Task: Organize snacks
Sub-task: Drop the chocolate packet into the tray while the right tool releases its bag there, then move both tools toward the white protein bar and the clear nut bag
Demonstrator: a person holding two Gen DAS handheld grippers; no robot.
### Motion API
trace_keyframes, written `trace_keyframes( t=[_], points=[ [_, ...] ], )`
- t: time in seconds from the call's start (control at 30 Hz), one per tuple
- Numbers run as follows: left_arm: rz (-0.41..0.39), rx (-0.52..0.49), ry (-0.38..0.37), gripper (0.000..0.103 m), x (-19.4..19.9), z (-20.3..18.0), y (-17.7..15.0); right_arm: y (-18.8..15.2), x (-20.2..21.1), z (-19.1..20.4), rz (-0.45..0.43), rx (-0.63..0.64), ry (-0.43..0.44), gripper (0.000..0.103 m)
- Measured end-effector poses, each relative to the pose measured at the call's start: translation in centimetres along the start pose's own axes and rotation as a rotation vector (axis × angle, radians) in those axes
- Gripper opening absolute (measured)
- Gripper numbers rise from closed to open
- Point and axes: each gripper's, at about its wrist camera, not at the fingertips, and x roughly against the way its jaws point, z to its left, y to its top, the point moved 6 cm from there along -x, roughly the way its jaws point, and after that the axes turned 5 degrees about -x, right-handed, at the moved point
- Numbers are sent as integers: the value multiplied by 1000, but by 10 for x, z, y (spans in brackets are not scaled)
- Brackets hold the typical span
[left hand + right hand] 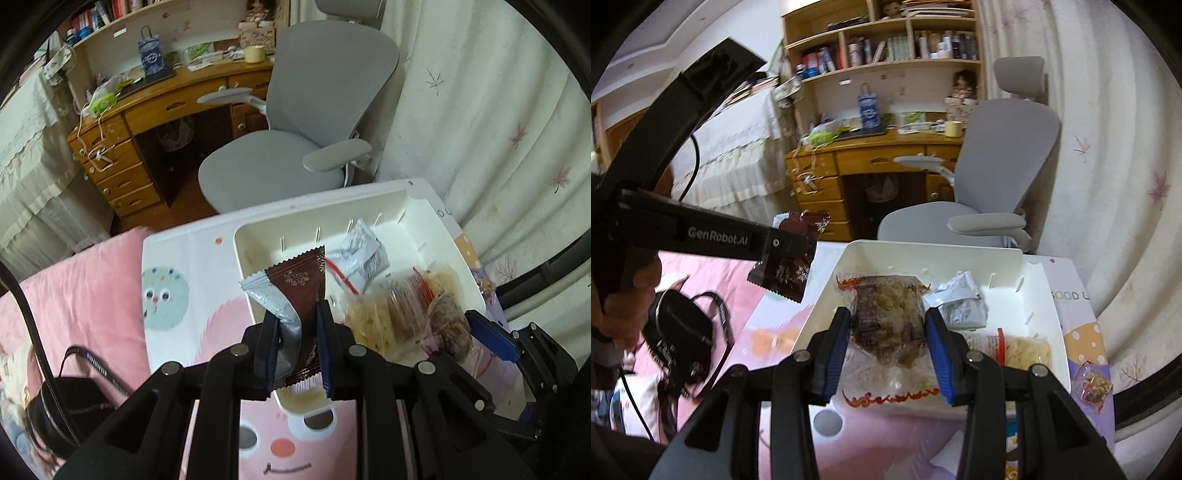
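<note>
Two snack packets are in the air, one in each hand-held gripper. The left gripper (297,347) pinches a brown wrapper with snowflake print (301,295), its pads clamped tight on the crumpled silver-lined lower half while the serrated top edge stands up over the near-left rim of the white bin (443,236). In the right wrist view that same wrapper (786,273) hangs left of the bin, clear of its wall, with a hand (626,302) gripping the tool's handle below it. The right gripper (888,325) points down at a slant and holds a clear packet of dark and pale crumbly snack (886,314) by its two sides, blue pads (936,332) pressed against it at a middling width, above the bin's near half.

Inside the bin lie a silver-white crumpled packet (960,299) toward the back and a clear bag of pale noodle-like snack with a red strip (1027,349) at the right; the left and back parts of the floor are bare. The bin sits on a cartoon-printed table (173,295). A small clear candy packet (1095,384) rests on the table just beyond the bin's right wall.

Left of the table, a black pouch with a strap (70,410) lies on a pink blanket (74,288). Behind the table stand a grey office chair (295,147), a wooden desk (155,110) and pale curtains (498,129) close along the right edge.
</note>
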Motion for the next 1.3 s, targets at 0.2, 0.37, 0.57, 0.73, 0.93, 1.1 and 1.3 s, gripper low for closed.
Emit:
trace_keyframes(
  t=[0.2, 0.37, 0.57, 0.73, 0.93, 1.1, 1.3],
  points=[
    [-11, -2, -30, 54, -11, 3, 3, 1, -13, -12, 10, -114, -53, 44],
    [30, -23, -23, 67, -11, 3, -4, -3, -7, -17, 22, -181, -100, 59],
    [64, -40, -39, 73, -2, -3, -19, -18, 5, -17, 67, -207, -158, 61],
    [91, -29, -71, 76, 8, -10, -36, -34, 15, -18, 121, -238, -176, 63],
    [134, 9, -95, 77, 17, -18, -66, -59, 27, -27, 207, -280, -177, 64],
    [169, 36, -93, 77, 20, -25, -90, -84, 36, -43, 273, -307, -198, 63],
    [209, 137, -111, 79, 21, -37, -122, -117, 46, -80, 387, -360, -236, 63]
  ],
)
